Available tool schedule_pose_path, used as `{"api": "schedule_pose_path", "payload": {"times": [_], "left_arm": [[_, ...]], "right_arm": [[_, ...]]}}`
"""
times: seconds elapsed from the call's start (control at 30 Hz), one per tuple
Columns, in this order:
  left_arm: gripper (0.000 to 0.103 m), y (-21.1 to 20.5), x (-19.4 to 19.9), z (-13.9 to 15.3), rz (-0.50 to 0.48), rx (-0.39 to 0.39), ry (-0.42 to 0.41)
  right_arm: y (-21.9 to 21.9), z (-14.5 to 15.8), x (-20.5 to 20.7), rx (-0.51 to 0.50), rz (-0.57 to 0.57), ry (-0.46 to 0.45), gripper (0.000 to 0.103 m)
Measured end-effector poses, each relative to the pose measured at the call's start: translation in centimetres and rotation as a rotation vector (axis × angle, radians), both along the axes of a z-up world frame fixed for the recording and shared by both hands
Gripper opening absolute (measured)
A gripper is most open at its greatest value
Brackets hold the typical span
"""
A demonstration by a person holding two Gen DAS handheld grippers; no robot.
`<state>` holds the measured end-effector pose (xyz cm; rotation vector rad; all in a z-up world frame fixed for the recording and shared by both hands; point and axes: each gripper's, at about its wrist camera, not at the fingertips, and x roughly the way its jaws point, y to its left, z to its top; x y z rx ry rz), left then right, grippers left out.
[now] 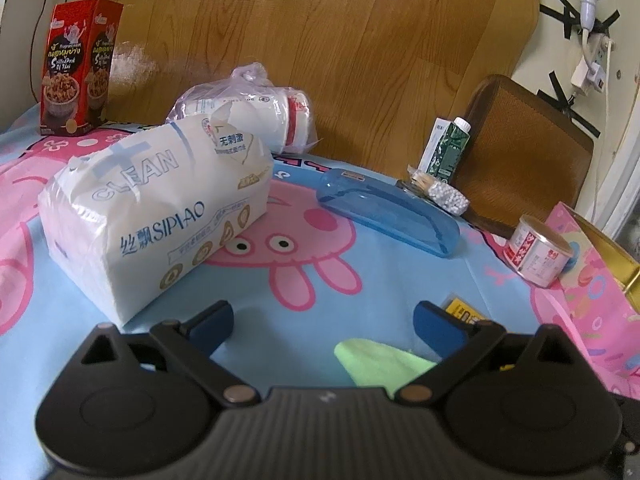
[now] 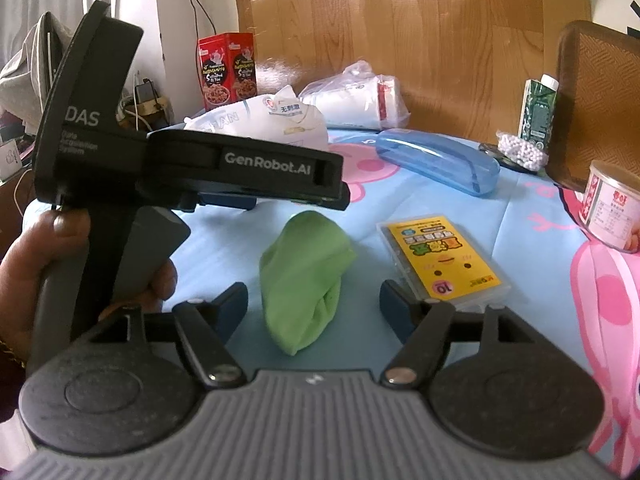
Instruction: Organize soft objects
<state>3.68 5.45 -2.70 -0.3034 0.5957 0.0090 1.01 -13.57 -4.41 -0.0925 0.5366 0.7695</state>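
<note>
A: How should the step in hand be done well?

B: The rolled green soft cloth (image 2: 306, 276) is seen lying on the blue and pink cartoon-printed sheet (image 2: 460, 216), directly ahead of the right gripper (image 2: 314, 302), whose jaws are spread wide with nothing between them. It is judged that the bundle should be straddled across its narrow width and pinched at mid-body, so that the folds are not pulled loose. The yellow-labelled clear plastic card case (image 2: 444, 258), just beside the right-hand finger, should be avoided.

A: And the left gripper (image 1: 324, 322)?

B: It is likewise spread and empty, held above the cloth's far end. The white soft tissue pack (image 1: 156, 212) lies near its left finger.

A: What writing can be read?

B: "CLEAN" and "SIPIAO" are printed on the tissue pack, with Chinese characters. "GenRobot.AI" and "DAS" are marked on the left gripper's body. Part of "Fragrant" can be made out on the red snack carton (image 1: 80, 68); a "10" is printed on the card case.
</note>
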Motion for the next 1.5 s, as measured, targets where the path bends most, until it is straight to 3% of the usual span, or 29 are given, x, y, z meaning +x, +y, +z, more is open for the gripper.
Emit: {"api": "schedule_pose_path", "payload": {"times": [0.3, 0.57, 0.67, 0.7, 0.83, 0.93, 1.0, 1.07, 1.17, 1.3, 1.4, 1.5], "left_arm": [[0.1, 1.6, -1.3, 0.2, -0.005, -0.119, -0.046], [0.1, 2.5, -2.2, 0.3, 0.025, -0.157, -0.059], [0.1, 3.8, -3.4, 0.4, 0.043, -0.206, -0.063], [0.1, 4.0, -3.9, 0.5, 0.048, -0.208, -0.071], [0.1, 4.2, -5.4, 1.3, 0.032, -0.206, -0.098], [0.1, 3.3, -5.7, 1.9, -0.001, -0.183, -0.093], [0.1, 2.5, -5.3, 1.9, -0.014, -0.164, -0.064], [0.1, 2.2, -5.1, 1.7, -0.023, -0.159, -0.037], [0.098, 2.5, -4.9, 1.6, -0.038, -0.182, 0.006], [0.095, 2.6, -5.2, 2.0, -0.06, -0.22, 0.03], [0.091, 2.0, -5.1, 2.0, -0.099, -0.238, 0.056], [0.081, 0.6, -4.3, 1.7, -0.128, -0.219, 0.097]], "right_arm": [[-1.1, 0.4, -0.5, 0.07, -0.003, -0.026, 0.075], [-3.1, 1.1, -1.6, 0.197, -0.024, -0.103, 0.074], [-3.5, 1.2, -1.8, 0.22, -0.042, -0.122, 0.057], [-3.5, 1.2, -1.7, 0.219, -0.046, -0.121, 0.046], [-2.3, 0.8, -0.4, 0.126, -0.108, -0.064, 0.027], [-1.1, 0.2, 0.7, 0.005, -0.176, -0.012, 0.026], [-0.9, 0.1, 0.4, -0.022, -0.18, -0.039, 0.027], [-1.5, 0.3, -0.3, 0.006, -0.183, -0.074, 0.027], [-3.3, 0.8, -1.8, 0.094, -0.179, -0.141, 0.038], [-3.6, 1.4, -3.2, 0.123, -0.122, -0.18, 0.039], [-2.4, 1.5, -3.9, 0.082, -0.051, -0.201, 0.039], [-0.2, 1.2, -3.4, -0.017, -0.036, -0.208, 0.039]]}}
